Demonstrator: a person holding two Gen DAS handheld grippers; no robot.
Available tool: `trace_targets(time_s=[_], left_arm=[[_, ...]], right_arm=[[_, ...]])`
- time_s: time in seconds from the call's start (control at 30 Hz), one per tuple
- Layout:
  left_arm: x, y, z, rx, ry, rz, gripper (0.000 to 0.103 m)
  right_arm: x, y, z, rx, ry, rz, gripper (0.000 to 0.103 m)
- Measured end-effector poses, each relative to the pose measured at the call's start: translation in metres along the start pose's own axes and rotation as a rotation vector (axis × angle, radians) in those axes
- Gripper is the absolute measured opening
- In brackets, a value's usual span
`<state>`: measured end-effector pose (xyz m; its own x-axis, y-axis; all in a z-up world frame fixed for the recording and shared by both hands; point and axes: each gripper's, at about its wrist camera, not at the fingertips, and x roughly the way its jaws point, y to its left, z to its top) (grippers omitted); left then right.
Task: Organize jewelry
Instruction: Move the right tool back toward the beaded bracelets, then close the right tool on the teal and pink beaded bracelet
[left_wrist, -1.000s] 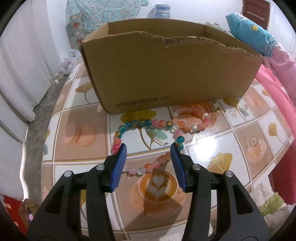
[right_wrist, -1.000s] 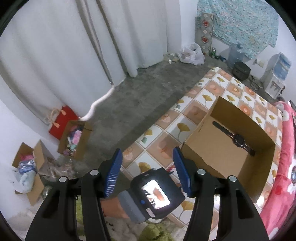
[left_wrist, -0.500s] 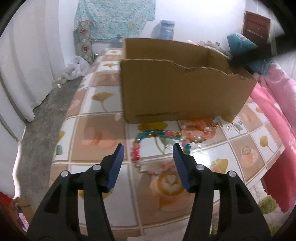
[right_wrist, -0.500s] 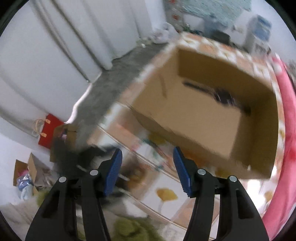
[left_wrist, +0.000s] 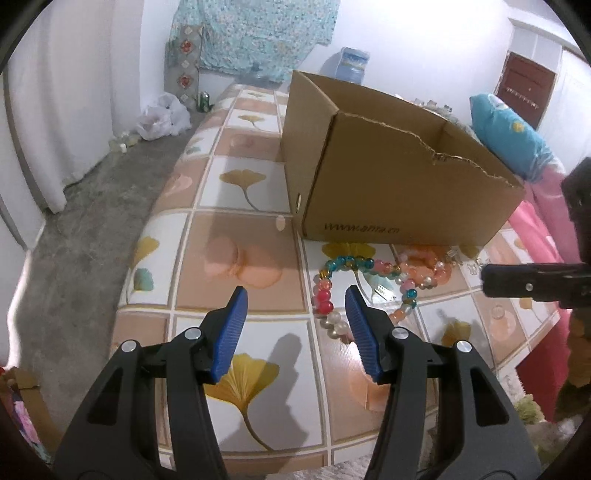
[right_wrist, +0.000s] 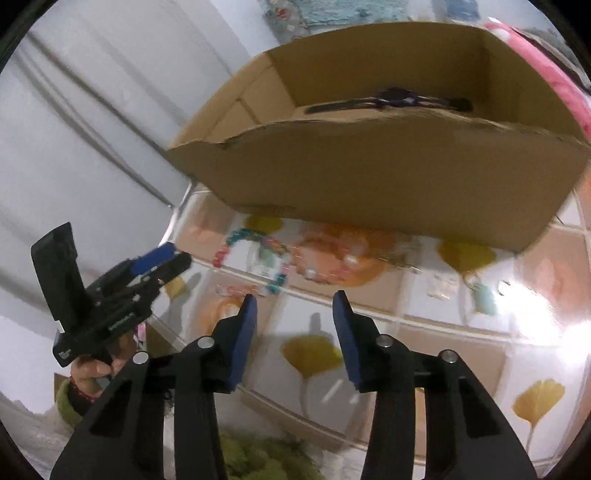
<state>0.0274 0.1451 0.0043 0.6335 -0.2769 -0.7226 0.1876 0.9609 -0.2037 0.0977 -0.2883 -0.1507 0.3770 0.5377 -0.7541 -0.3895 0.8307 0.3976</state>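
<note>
Both grippers over beaded jewelry lying in front of the cardboard box

On the tiled worktop (left_wrist: 236, 236), the multicolored bead necklace (left_wrist: 334, 280) and orange bead bracelet (left_wrist: 424, 264) lie just before the cardboard box (left_wrist: 388, 184), which holds a black wristwatch (right_wrist: 391, 101). The left gripper (left_wrist: 295, 328) is nearer: the necklace's near loop lies just ahead of its right finger, fingers moderately apart, empty. The right gripper (right_wrist: 293, 330) hangs farther back, its fingers closing on nothing, the bracelet ahead of it.
</note>
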Motion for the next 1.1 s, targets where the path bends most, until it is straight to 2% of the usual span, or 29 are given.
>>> trace_targets(time_s=[0.1,0.27,0.4,0.47,0.53,0.77,0.9,0.93,0.97,1.1], left_arm=[[0.004,-0.001,-0.002,0.012,0.013,-0.037,0.051],[0.011,-0.010,0.000,0.044,0.028,-0.086,0.051],[0.023,-0.017,0.004,0.085,0.037,-0.058,0.050],[0.029,-0.021,0.005,0.106,0.051,-0.036,0.046],[0.036,-0.025,0.007,0.131,0.074,-0.008,0.036],[0.046,-0.040,0.010,0.228,0.104,0.060,0.030],[0.049,-0.047,0.011,0.269,0.105,0.114,0.017],[0.050,-0.047,0.012,0.269,0.104,0.116,0.010],[0.050,-0.046,0.013,0.255,0.105,0.110,0.009],[0.045,-0.042,0.015,0.218,0.083,0.089,0.009]], right_arm=[[0.015,0.013,0.005,-0.032,0.013,-0.028,0.038],[0.040,0.015,0.006,-0.011,0.073,-0.071,0.032],[0.050,0.011,0.009,0.015,0.089,-0.106,0.032],[0.055,0.009,0.011,0.025,0.099,-0.115,0.031],[0.060,0.008,0.013,0.030,0.110,-0.112,0.030],[0.073,0.018,0.019,-0.019,0.123,-0.142,0.028],[0.082,0.033,0.019,-0.068,0.118,-0.167,0.026],[0.084,0.035,0.018,-0.074,0.128,-0.158,0.024],[0.086,0.039,0.015,-0.073,0.133,-0.145,0.018],[0.086,0.042,0.017,-0.055,0.115,-0.111,0.005]])
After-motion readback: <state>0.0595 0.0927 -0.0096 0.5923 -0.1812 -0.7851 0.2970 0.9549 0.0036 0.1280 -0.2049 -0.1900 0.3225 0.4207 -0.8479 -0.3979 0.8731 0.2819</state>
